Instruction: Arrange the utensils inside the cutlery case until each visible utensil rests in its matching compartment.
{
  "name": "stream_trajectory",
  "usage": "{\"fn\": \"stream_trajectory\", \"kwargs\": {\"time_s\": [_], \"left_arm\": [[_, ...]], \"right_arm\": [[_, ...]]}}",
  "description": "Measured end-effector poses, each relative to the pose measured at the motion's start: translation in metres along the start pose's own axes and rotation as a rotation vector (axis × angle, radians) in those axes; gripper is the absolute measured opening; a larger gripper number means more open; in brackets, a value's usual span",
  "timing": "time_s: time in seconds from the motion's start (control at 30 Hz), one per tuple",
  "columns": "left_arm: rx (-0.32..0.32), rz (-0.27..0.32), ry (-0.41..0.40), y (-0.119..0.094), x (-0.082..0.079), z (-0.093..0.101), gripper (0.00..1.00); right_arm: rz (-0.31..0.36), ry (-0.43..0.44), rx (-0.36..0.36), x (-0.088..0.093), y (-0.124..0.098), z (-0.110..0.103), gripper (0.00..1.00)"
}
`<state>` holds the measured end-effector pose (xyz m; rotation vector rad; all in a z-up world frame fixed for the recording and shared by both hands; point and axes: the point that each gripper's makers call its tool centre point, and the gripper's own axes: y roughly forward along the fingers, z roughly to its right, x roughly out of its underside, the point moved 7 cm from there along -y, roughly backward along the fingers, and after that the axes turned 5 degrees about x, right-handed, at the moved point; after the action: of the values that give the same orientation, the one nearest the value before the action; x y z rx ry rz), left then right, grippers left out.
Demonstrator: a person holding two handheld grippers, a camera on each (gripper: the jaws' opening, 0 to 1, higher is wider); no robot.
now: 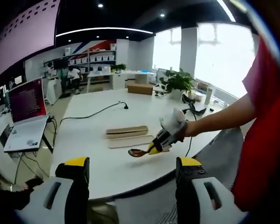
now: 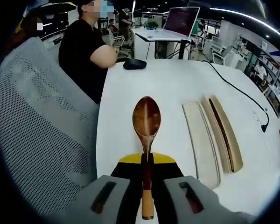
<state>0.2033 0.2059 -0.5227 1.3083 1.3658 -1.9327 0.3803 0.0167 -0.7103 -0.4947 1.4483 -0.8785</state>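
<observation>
Now right gripper [image 2: 147,163] grips 1 wooden spoon [image 2: 146,122].

Glossy wooden spoon [image 2: 146,122], matt pale wooden case [image 2: 213,135], smooth white table [image 2: 168,86]

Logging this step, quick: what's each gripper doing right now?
Left gripper: open, holding nothing.
Right gripper: closed on the wooden spoon, held over the table.

glossy reddish-brown wooden spoon [image 2: 146,122] with a lighter orange handle end — clamped in the black right gripper [image 2: 147,164] with yellow tips. pale beige cutlery case [image 2: 222,132] with a dark brown strip inside, on a plain white table [image 2: 168,84]. grey mesh chair [image 2: 42,121], red sleeve [image 1: 263,130] — left gripper [image 1: 130,164] black and yellow too.
</observation>
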Motion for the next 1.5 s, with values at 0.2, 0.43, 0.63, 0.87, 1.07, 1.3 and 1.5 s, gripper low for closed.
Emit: {"fn": "stream_trajectory", "kwargs": {"time_s": [0.2, 0.43, 0.63, 0.87, 1.07, 1.3, 1.5], "left_arm": [[0.010, -0.009, -0.002, 0.000, 0.004, 0.000, 0.78], [-0.002, -0.011, -0.021, -0.004, 0.012, -0.003, 0.78], [0.008, 0.014, -0.052, -0.007, 0.014, -0.004, 0.78], [0.005, 0.026, -0.055, -0.006, 0.011, -0.009, 0.78], [-0.001, 0.017, -0.058, -0.006, 0.014, -0.013, 0.78], [0.001, 0.035, -0.078, -0.005, 0.012, -0.018, 0.78], [0.007, 0.037, -0.068, -0.004, 0.009, -0.021, 0.78]], "right_arm": [[-0.005, -0.019, 0.010, -0.004, -0.011, 0.016, 0.01], [-0.019, -0.075, 0.013, -0.014, -0.020, 0.034, 0.01], [-0.025, -0.119, 0.014, -0.025, -0.026, 0.053, 0.02], [-0.030, -0.162, 0.017, -0.035, -0.029, 0.076, 0.01], [-0.049, -0.207, 0.000, -0.045, -0.036, 0.086, 0.02], [-0.068, -0.257, -0.031, -0.048, -0.037, 0.090, 0.02], [-0.082, -0.323, -0.059, -0.051, -0.048, 0.090, 0.02]]}}
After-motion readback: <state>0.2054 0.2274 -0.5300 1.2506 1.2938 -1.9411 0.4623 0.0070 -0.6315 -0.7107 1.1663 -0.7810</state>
